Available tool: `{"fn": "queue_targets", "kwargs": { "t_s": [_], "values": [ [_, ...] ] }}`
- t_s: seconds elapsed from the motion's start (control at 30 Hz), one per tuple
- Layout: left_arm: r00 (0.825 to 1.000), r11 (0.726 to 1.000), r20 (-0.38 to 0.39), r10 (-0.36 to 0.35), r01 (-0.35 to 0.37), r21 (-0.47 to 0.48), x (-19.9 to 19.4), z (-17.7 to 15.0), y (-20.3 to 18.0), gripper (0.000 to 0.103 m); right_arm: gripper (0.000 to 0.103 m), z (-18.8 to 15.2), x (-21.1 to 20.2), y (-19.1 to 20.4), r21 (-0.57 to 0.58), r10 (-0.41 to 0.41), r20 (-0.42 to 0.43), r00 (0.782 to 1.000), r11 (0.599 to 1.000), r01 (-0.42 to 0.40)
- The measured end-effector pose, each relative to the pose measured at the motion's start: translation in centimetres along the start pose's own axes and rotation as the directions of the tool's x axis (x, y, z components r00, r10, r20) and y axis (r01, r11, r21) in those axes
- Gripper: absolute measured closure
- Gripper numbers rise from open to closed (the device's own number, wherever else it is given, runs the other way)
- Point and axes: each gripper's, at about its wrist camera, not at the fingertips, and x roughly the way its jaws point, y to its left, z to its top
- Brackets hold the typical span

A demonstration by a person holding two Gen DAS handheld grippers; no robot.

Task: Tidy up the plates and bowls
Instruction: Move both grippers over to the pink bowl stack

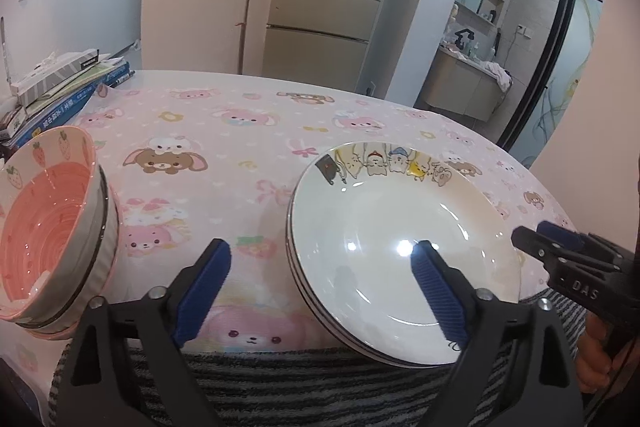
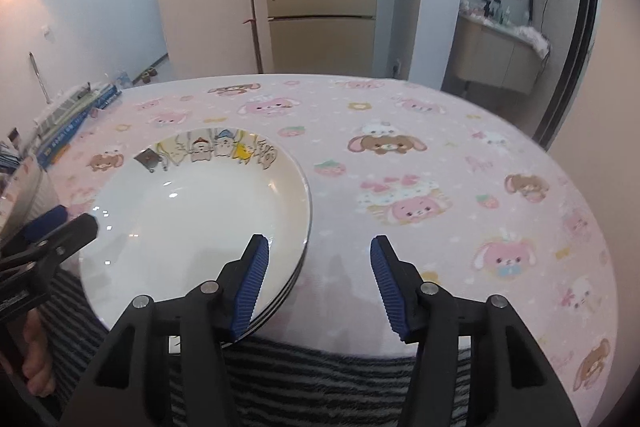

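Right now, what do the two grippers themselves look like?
Both match: the left gripper and right gripper have black angular plastic fingers, ribbed blue pads and silver pivot bolts. The right one's body reads "DAS" in white. A bare hand holds the left.

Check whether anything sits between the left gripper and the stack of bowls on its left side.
Nothing visible does. The left gripper hangs open over bare pink tablecloth, and only cloth separates it from the stacked strawberry bowls. The plate stack lies on the other side.

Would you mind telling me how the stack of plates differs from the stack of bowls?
The plate stack is wide, shallow and white, with cartoon animals along its far rim; the bowl stack is narrower, deep and pink inside, with strawberries. The plates sit level near the table's front edge; the bowls lean. Both are stacked and untouched by either tool.
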Motion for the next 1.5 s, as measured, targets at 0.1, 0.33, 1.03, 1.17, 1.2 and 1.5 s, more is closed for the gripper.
{"fn": "queue_targets", "kwargs": {
  "t_s": [0.1,0.33,1.03,1.17,1.2,1.5],
  "values": [
    [1.000,1.000,-0.010,-0.024,0.024,0.007,0.1,0.0,-0.2,0.003,0.041,0.3,1.2,-0.2,0.012,-0.040,-0.014,0.999,0.999,0.040],
    [1.000,1.000,0.017,-0.008,0.007,0.027,-0.3,0.0,-0.7,0.003,0.041,0.0,0.4,0.0,-0.003,0.024,0.022,0.999,1.000,-0.024],
    [0.994,0.999,0.098,0.043,-0.043,-0.002,-3.4,0.9,-0.6,0.003,0.041,0.0,-2.1,0.6,0.007,0.115,0.104,0.988,0.993,-0.117],
    [0.985,0.993,0.132,0.113,-0.116,0.014,-5.2,1.5,-1.0,0.003,0.041,0.7,-3.5,0.0,0.040,0.107,0.145,0.984,0.993,-0.113],
    [0.986,0.994,0.127,0.106,-0.109,0.011,-5.6,1.7,-0.9,0.003,0.041,0.9,-3.7,-0.1,0.049,0.107,0.148,0.983,0.992,-0.115],
    [0.980,0.987,0.121,0.158,-0.155,-0.034,-8.0,2.0,2.4,0.003,0.041,2.8,-6.2,2.0,0.026,0.125,0.219,0.968,0.991,-0.134]
  ]
}}
